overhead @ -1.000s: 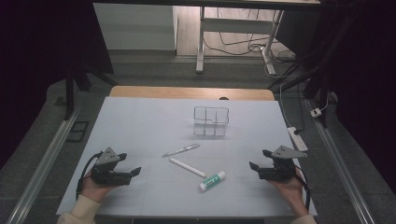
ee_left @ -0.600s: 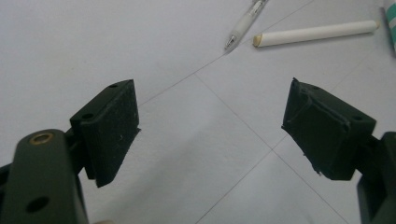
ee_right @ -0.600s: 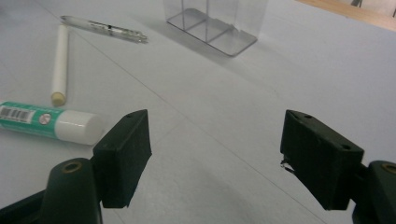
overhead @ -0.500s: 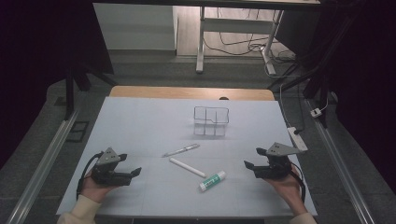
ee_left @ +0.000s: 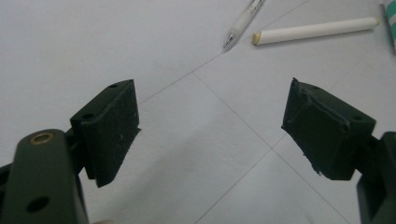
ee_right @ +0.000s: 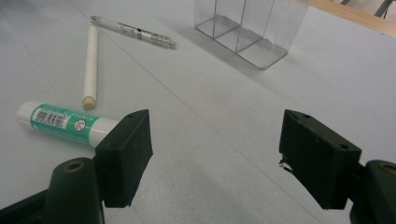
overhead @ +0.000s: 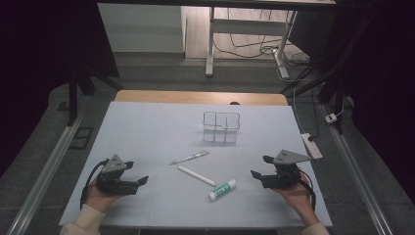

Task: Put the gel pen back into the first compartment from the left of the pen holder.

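Fingers [ee_right: 130, 154] apart, glue stick [ee_right: 65, 123] beside

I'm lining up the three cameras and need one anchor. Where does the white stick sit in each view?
High view: white stick lies at table centre, between pen and glue stick.
Left gripper view: white stick at top right, beside the pen tip.
Right gripper view: white stick at upper left, above the glue stick.
Shared landmark: the pen.

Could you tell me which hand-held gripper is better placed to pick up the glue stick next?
Right, probably. The right hand-held gripper sits open just beside the glue stick, while the left hand-held gripper has the white stick lying between it and the glue.
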`<state>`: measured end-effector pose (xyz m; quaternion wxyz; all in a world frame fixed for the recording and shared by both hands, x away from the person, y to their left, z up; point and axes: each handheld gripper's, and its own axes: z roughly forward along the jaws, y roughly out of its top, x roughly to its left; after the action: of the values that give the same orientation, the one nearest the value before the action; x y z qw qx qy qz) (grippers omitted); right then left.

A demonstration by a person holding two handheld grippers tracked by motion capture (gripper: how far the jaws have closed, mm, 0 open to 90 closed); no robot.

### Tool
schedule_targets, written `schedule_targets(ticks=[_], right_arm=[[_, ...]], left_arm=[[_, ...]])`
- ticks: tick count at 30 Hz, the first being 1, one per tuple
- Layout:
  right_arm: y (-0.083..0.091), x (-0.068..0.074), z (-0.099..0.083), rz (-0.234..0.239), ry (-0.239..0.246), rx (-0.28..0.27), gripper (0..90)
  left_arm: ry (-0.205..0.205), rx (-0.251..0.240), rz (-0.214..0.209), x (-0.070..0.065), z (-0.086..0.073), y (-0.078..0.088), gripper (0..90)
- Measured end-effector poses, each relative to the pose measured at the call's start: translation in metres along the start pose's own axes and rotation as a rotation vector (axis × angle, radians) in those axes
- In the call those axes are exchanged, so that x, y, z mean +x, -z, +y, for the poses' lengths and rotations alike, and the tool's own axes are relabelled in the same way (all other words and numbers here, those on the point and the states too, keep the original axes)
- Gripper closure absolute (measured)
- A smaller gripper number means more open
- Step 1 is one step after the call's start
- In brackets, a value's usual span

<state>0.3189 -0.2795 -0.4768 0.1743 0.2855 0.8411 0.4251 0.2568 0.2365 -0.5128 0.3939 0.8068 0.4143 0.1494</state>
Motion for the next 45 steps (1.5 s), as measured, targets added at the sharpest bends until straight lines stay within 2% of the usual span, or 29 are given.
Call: schedule_targets(ticks=[4,9,10,11,19,24,32,45], right_arm=[[-0.001,0.0,-0.001,0.001,-0.002,-0.001,25.2],[0.0,0.0,-0.001,-0.004,-0.003,0.0,25.3],[0.0,0.0,-0.001,-0.004,-0.004,-0.001,25.3],[0.0,0.0,-0.002,-0.003,-0.005,-0.001,25.3],[0.001,-0.002,-0.003,-0.009,-0.011,0.003,25.3],[0.001,-0.002,-0.004,-0.012,-0.012,0.005,25.4],[0.001,-0.004,-0.005,-0.009,-0.015,0.017,25.4],[-0.001,-0.005,-0.007,-0.01,-0.023,0.025,25.4]], left_arm=[[-0.014,0.005,-0.015,-0.001,0.01,-0.004,19.3],[-0.061,0.024,-0.031,-0.005,0.03,-0.014,20.8],[-0.061,0.024,-0.031,-0.005,0.03,-0.014,21.2],[-0.082,0.04,-0.038,-0.006,0.037,-0.019,21.6],[-0.164,0.12,-0.055,-0.013,0.06,-0.043,24.0],[-0.192,0.139,-0.065,-0.015,0.073,-0.053,25.9],[-0.217,0.161,-0.083,-0.016,0.091,-0.068,27.9],[-0.265,0.251,-0.103,-0.015,0.113,-0.099,33.6]])
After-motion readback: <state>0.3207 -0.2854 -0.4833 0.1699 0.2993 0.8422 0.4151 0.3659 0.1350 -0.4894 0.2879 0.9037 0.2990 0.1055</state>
